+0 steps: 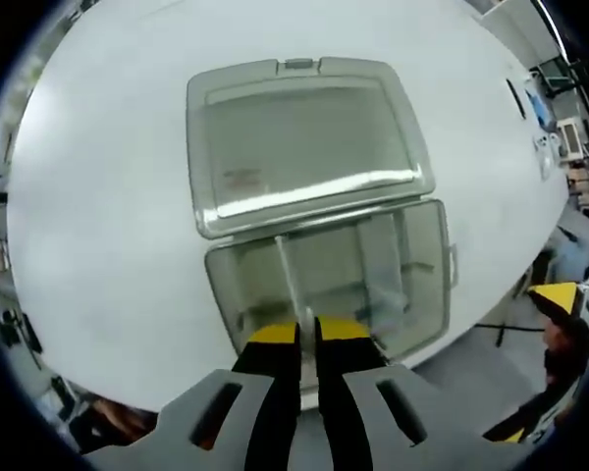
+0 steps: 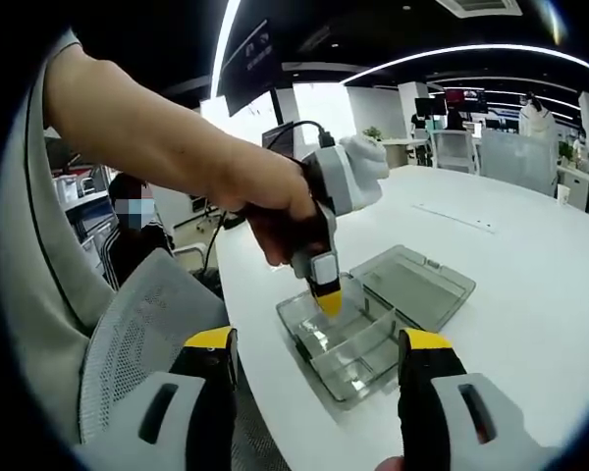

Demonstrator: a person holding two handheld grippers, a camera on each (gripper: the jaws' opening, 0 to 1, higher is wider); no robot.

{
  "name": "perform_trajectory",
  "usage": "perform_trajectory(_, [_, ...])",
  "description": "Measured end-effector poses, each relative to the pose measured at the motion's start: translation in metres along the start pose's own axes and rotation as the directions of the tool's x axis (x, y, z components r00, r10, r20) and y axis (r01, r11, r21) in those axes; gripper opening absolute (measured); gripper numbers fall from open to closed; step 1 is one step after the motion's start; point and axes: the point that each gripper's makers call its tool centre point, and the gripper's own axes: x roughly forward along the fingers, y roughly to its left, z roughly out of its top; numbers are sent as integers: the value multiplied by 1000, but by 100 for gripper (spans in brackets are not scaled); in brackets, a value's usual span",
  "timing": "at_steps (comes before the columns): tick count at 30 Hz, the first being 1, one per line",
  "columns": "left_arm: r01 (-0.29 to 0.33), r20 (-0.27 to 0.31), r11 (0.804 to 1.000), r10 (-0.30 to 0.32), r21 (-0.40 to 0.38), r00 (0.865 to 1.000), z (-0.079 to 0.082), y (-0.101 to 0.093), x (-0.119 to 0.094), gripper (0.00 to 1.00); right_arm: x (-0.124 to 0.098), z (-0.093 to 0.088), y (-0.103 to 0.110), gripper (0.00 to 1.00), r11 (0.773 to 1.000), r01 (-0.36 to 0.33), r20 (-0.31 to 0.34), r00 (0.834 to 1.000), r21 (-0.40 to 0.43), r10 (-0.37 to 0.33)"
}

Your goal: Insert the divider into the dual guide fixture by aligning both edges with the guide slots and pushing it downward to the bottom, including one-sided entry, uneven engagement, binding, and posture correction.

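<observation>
Left tongs point(image 1: 307, 334) pinch the divider point(image 1: 293, 285) in the box point(image 1: 427, 294); right tongs point(image 2: 319, 358) gape empty

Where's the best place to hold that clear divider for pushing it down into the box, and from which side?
Its top edge, near mid-length, coming from straight above. The divider stands upright on edge in the clear box, running wall to wall, so only the top edge is free. The left gripper looks pinched there, jaws across the thin sheet.
</observation>
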Motion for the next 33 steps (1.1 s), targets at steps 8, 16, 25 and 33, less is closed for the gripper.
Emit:
perform_trajectory(8, [-11,-3,1000,11,10,1000,0,0,2,2,-1,-1,-1,64,1000,-1,-3,1000,2,1])
perform_trajectory(16, [-3,-10,1000,3,8,1000,1,1,3,2,-3,-2,-3,64,1000,3,-10,1000,-2,-3])
perform_trajectory(25, [-19,-13,999,20,27,1000,2,0,4,2,0,0,-1,63,1000,-1,-9,1000,-4,1])
perform_trajectory(33, [-11,9,1000,11,22,1000,1,1,4,2,-1,-1,-2,63,1000,2,-11,1000,-2,-2])
